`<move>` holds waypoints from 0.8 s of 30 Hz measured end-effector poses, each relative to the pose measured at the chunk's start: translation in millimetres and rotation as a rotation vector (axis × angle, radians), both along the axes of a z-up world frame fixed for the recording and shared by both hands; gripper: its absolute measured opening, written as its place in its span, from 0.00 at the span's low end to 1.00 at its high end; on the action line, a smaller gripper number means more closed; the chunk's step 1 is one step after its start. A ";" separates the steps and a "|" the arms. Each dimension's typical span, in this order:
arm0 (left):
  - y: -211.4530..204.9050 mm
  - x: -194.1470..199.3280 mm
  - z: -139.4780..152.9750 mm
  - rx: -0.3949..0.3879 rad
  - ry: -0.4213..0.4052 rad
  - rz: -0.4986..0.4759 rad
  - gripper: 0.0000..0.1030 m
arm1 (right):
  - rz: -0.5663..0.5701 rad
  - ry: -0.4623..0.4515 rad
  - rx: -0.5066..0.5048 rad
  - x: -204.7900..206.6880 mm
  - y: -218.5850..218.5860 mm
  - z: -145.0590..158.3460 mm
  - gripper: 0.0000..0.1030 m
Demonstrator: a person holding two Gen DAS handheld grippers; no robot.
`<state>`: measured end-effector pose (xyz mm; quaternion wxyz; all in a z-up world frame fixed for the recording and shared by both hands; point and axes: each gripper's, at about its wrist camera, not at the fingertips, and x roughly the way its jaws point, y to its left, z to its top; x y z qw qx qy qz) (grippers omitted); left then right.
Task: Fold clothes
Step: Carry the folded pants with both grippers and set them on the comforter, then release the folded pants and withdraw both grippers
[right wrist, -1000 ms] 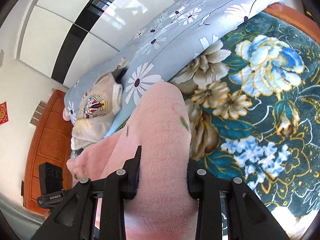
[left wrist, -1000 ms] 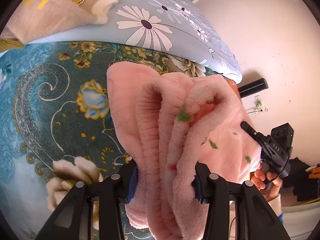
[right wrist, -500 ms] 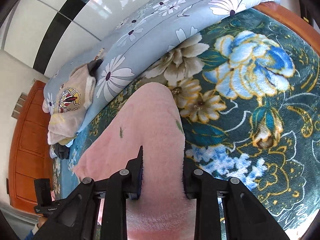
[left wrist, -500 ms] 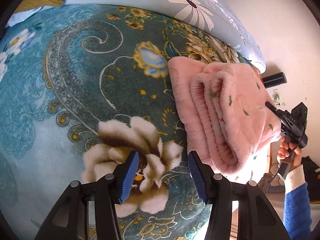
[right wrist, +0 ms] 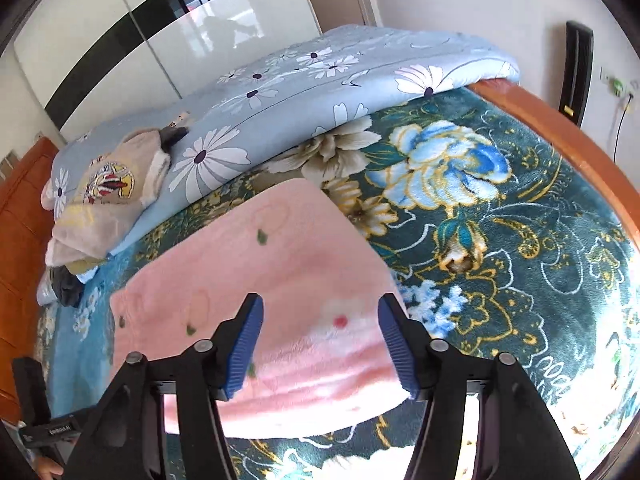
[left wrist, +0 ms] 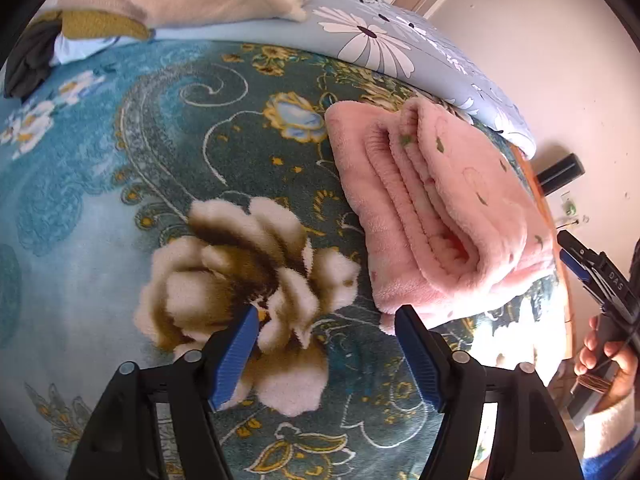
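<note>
A folded pink fleece garment (left wrist: 436, 208) lies on the teal floral blanket (left wrist: 160, 152), its stacked layers facing the left wrist view. My left gripper (left wrist: 326, 320) is open just short of the garment's near corner, nothing between its fingers. In the right wrist view the same pink garment (right wrist: 256, 264) lies flat under and ahead of my right gripper (right wrist: 320, 316), which is open and holds nothing. The right gripper (left wrist: 592, 268) also shows at the far edge of the left view, held by a hand (left wrist: 608, 356).
A blue daisy-print quilt (right wrist: 320, 92) is bunched along the back of the bed. A beige printed sweater (right wrist: 104, 196) and dark clothes (right wrist: 68, 288) lie on it at the left. The wooden bed frame (right wrist: 560, 132) runs along the right edge.
Both grippers let go of the pink garment and drew back. It was lifted and bunched a second ago; it now rests folded on the blanket.
</note>
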<state>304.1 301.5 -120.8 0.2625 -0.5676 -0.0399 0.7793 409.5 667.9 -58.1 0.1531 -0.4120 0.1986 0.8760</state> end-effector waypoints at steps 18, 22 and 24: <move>21.0 30.9 11.4 -0.118 0.141 -0.002 1.00 | 0.007 -0.102 0.160 32.7 -106.8 -62.6 0.97; 23.9 34.0 13.6 -0.141 0.160 0.023 1.00 | 0.006 -0.102 0.170 37.4 -111.1 -63.0 0.97; 25.4 35.6 14.7 -0.152 0.169 0.035 1.00 | 0.013 -0.103 0.172 40.1 -115.0 -63.8 0.97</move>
